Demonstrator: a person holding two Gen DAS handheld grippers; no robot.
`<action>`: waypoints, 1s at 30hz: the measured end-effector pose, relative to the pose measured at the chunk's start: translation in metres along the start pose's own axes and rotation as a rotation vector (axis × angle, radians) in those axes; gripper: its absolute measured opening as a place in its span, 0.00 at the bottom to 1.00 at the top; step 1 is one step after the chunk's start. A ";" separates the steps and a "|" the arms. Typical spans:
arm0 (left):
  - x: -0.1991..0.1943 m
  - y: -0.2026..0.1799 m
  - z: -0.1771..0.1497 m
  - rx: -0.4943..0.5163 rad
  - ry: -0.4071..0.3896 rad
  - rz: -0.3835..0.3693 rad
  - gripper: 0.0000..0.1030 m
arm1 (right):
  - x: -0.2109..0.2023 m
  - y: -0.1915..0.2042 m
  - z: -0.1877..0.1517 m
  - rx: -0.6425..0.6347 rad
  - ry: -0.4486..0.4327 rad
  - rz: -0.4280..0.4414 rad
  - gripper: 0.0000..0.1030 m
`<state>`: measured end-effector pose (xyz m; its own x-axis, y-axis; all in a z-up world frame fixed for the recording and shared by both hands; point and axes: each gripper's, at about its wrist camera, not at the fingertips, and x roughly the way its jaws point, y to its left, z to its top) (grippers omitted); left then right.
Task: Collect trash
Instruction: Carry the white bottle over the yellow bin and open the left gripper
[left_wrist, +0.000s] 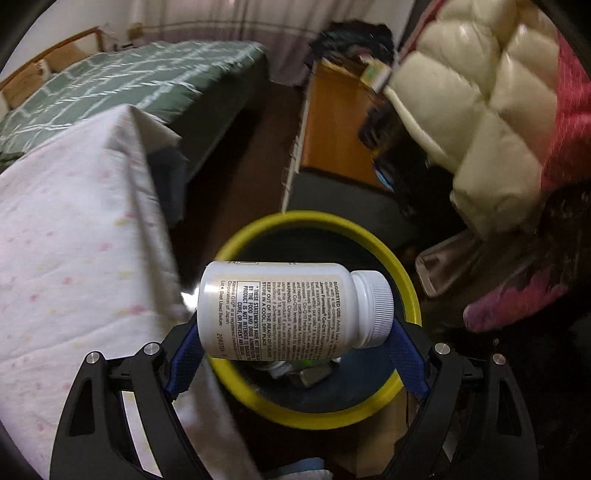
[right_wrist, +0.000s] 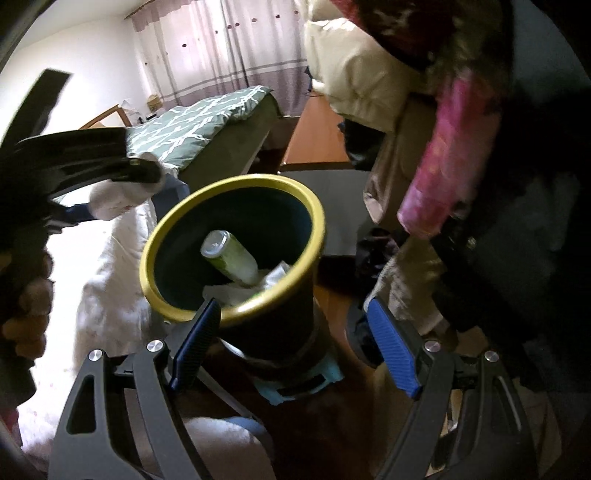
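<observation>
A white pill bottle (left_wrist: 291, 310) with a ribbed white cap lies sideways between the blue pads of my left gripper (left_wrist: 295, 325), which is shut on it end to end. It hangs above the mouth of a dark bin with a yellow rim (left_wrist: 402, 273). In the right wrist view the bin (right_wrist: 258, 328) holds a green-and-white bottle (right_wrist: 231, 258) and crumpled white paper (right_wrist: 236, 291). My right gripper (right_wrist: 291, 306) is open near the bin's front rim; its left pad (right_wrist: 195, 347) is close to the rim, its right pad (right_wrist: 391, 347) well apart. The left gripper (right_wrist: 110, 166) and the blurred pill bottle (right_wrist: 122, 195) show at upper left.
A table under a white flowered cloth (left_wrist: 74, 240) stands left of the bin. Behind it are a green bed (left_wrist: 110, 85) and a wooden cabinet (left_wrist: 332, 122). A cream puffy jacket (left_wrist: 480, 92) and pink fabric (right_wrist: 450, 147) hang close on the right. A light blue object (right_wrist: 306, 384) sits under the bin.
</observation>
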<state>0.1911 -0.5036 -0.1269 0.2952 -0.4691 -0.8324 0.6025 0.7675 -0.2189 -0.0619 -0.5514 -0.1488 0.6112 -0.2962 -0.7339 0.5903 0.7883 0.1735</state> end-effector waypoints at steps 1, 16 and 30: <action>0.006 -0.005 0.000 0.014 0.014 0.000 0.83 | 0.000 -0.003 -0.001 0.004 0.005 -0.001 0.75; -0.036 0.009 0.001 0.073 -0.054 -0.035 0.93 | 0.001 0.005 -0.005 -0.004 0.027 0.011 0.75; -0.198 0.173 -0.051 -0.052 -0.332 0.038 0.95 | -0.001 0.080 0.006 -0.142 0.023 0.073 0.75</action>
<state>0.1994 -0.2558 -0.0261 0.5473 -0.5495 -0.6313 0.5505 0.8045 -0.2230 -0.0121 -0.4918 -0.1306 0.6365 -0.2241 -0.7380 0.4635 0.8759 0.1338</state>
